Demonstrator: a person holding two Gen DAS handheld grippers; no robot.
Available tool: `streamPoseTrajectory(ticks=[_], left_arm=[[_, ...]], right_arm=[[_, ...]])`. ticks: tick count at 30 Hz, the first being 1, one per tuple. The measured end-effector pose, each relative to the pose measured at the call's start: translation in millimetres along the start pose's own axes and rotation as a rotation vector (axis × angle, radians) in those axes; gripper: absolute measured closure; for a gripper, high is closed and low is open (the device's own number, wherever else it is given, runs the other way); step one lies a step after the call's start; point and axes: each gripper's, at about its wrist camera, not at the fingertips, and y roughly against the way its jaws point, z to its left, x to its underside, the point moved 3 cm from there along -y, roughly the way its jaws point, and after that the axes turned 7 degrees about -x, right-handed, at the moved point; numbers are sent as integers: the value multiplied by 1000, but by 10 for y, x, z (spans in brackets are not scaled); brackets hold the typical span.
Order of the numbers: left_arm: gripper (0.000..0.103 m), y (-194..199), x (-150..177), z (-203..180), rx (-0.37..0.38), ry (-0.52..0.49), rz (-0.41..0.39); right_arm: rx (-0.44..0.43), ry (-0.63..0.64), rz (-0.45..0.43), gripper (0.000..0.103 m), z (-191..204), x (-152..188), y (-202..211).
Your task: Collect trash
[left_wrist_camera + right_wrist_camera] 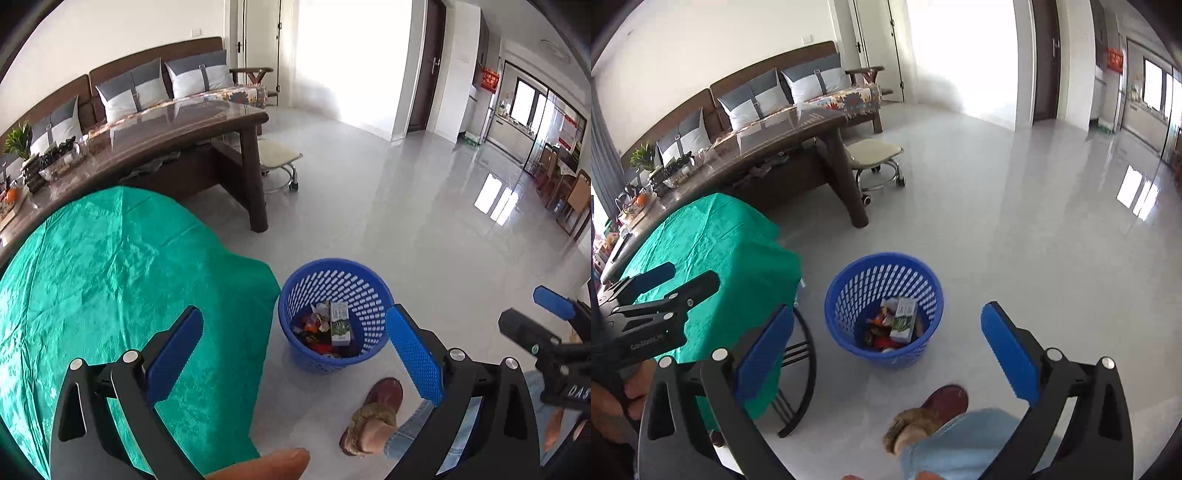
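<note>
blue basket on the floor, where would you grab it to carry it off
Grip the top rim of the blue basket, coming straight down from above. It stands upright and open on the floor, its thin rim suits jaws where the round body would not, and the milk carton sits low inside, clear of it.

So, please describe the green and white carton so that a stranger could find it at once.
Beside the small table under the green cloth, a blue perforated plastic basket stands on the pale floor. The green and white carton lies inside, the only boxy, pale item among crumpled colourful wrappers.

Right tongs [886, 332] stand wide, nothing between them. Below, a blue basket [846, 291] on the floor holds a carton [903, 319] and, apparently, crumpled wrappers.
</note>
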Motion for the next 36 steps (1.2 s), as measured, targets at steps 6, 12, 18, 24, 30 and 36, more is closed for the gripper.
streamPoseTrajectory(ticks=[6, 12, 18, 24, 30, 36], left_arm=[[5, -3, 30, 3, -8, -9, 65], [5, -39, 67, -5, 0, -4, 103], [5, -44, 70, -28, 6, -2, 115], [5, -47, 83, -51, -2, -7, 123], [5, -65, 69, -38, -12, -10, 124], [5, -59, 67, -35, -18, -9, 126]], right_arm=[[24, 12, 87, 5, 137, 135, 14], [40, 28, 126, 5, 210, 180, 1], [40, 18, 147, 5, 210, 223, -14], [40, 16, 148, 5, 204, 222, 2], [36, 15, 150, 5, 208, 222, 4], [29, 12, 157, 5, 219, 243, 12]])
